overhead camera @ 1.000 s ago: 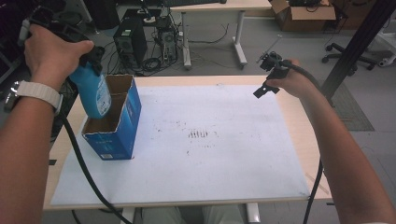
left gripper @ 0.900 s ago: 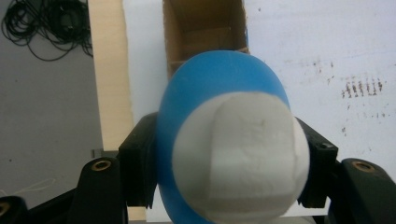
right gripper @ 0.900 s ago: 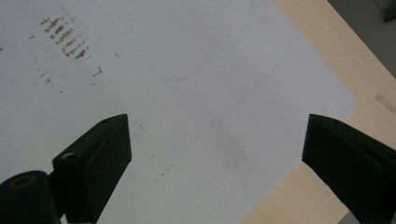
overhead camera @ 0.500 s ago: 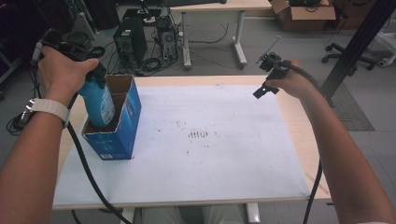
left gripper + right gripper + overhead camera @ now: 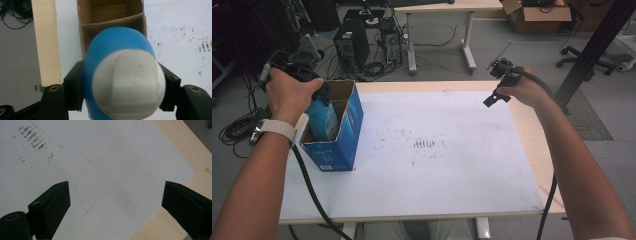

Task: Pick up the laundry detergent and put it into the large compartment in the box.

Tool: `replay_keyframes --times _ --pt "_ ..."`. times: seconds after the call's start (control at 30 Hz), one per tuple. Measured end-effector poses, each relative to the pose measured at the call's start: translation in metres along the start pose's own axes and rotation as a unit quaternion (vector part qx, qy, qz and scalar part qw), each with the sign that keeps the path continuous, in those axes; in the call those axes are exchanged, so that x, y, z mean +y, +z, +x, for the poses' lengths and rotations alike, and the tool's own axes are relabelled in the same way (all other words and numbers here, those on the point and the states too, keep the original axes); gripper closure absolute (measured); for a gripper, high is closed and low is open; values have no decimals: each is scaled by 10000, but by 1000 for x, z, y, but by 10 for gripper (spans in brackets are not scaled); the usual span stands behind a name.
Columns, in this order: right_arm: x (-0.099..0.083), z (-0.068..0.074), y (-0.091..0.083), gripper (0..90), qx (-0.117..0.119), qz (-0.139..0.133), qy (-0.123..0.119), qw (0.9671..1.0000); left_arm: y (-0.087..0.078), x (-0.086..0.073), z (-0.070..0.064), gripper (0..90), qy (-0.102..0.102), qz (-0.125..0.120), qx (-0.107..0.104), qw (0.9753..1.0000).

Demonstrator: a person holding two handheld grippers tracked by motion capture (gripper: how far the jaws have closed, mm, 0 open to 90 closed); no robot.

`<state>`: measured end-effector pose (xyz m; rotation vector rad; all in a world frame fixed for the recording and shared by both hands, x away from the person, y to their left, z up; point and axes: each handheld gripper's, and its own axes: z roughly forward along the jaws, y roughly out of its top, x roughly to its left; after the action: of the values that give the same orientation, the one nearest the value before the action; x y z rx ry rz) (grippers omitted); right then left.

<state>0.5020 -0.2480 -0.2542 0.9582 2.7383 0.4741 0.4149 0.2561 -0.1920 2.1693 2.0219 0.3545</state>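
Observation:
A blue bottle [image 5: 323,119] with a white cap [image 5: 128,85] stands partly inside an open blue cardboard box [image 5: 346,134] at the table's left edge. My left gripper [image 5: 120,82] is shut on the bottle, its black jaws pressing both sides just below the cap. In the left gripper view the box's brown divided inside [image 5: 110,15] lies right beneath the bottle. My right gripper [image 5: 494,95] hovers above the far right part of the white sheet [image 5: 437,165]. It stands open [image 5: 115,200] with nothing between its jaws.
The white sheet [image 5: 95,157] bears dark smudges [image 5: 427,145] near its middle. Bare wood [image 5: 180,147] rims the table at the right and far sides. Beyond the table are computer towers [image 5: 349,45], cables, another desk and an office chair [image 5: 584,52].
My left gripper has lowered the blue bottle deeper into the box's near compartment. The right gripper has stayed in place, open.

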Motion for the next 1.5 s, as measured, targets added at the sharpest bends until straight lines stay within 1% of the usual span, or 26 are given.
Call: replay_keyframes --times 0.07,0.27,0.3,0.4,0.67,0.97,1.07,1.2,1.4,1.5 --pt "0 0 0 81 13 -5 -1 10000 6 -1 -1 376 22 48 -1 10000" --pt "-1 -1 2 81 6 22 15 10000 26 -4 -2 376 72 76 -26 9999" --pt "-1 -1 2 81 13 11 16 10000 29 -5 -2 376 93 119 -27 9999" --pt "-2 -2 3 81 22 30 36 10000 38 -6 -2 376 83 140 -24 9999" --pt "-4 -3 5 81 20 38 56 10000 55 -10 -2 376 55 172 -43 9998" --pt "-5 -3 5 81 37 17 69 10000 66 -12 -2 376 82 226 -64 9997" --pt "-6 -4 5 81 32 29 87 10000 70 -14 0 375 35 218 -92 9997" --pt "-7 -5 6 81 36 30 99 9999 75 -16 0 375 70 246 -66 9997" --pt "-7 -4 7 81 42 42 89 9999 81 -17 0 375 97 277 -84 9995" --pt "-6 -4 8 81 46 46 79 9999 81 -17 0 375 91 270 -91 9996"
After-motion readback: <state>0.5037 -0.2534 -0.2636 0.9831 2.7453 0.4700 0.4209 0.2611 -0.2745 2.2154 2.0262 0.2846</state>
